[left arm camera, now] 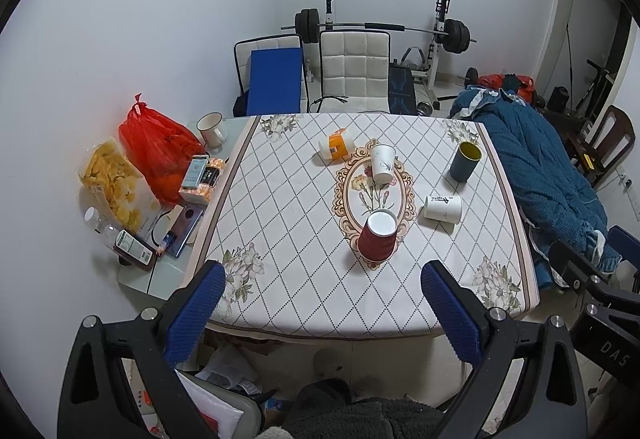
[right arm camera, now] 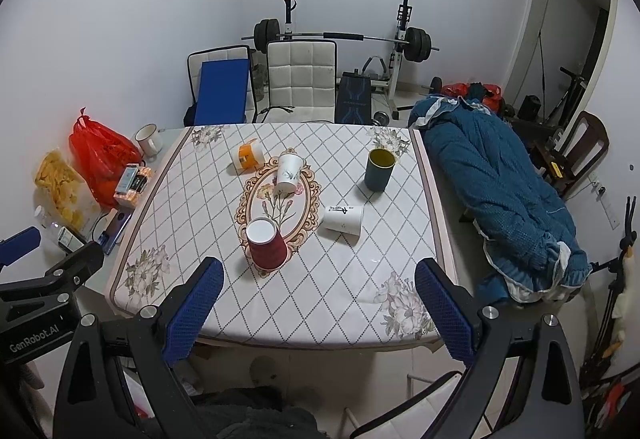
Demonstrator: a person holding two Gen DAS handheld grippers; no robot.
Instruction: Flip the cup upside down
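Note:
Several cups are on the patterned tablecloth [left arm camera: 304, 279] [right arm camera: 340, 303]. A red paper cup [left arm camera: 376, 239] [right arm camera: 267, 245] stands upside down near the front. A white floral paper cup [left arm camera: 382, 163] [right arm camera: 289, 167] stands upright at the centre. A dark blue cup with a yellow inside [left arm camera: 464, 161] [right arm camera: 379, 169] stands upright at the right. A white cup with black lettering [left arm camera: 442, 209] [right arm camera: 343, 219] and an orange-and-white cup [left arm camera: 336, 147] [right arm camera: 248, 157] lie on their sides. My left gripper [left arm camera: 324, 277] and my right gripper [right arm camera: 320, 275] are open and empty, held before the table's front edge.
A red bag [left arm camera: 160, 147], a bag of chips [left arm camera: 112, 183], a white mug [left arm camera: 212, 129], boxes and a phone sit on the glass side table at left. A blue quilt [right arm camera: 500, 191] lies to the right. Chairs [left arm camera: 354, 71] and a barbell rack stand behind.

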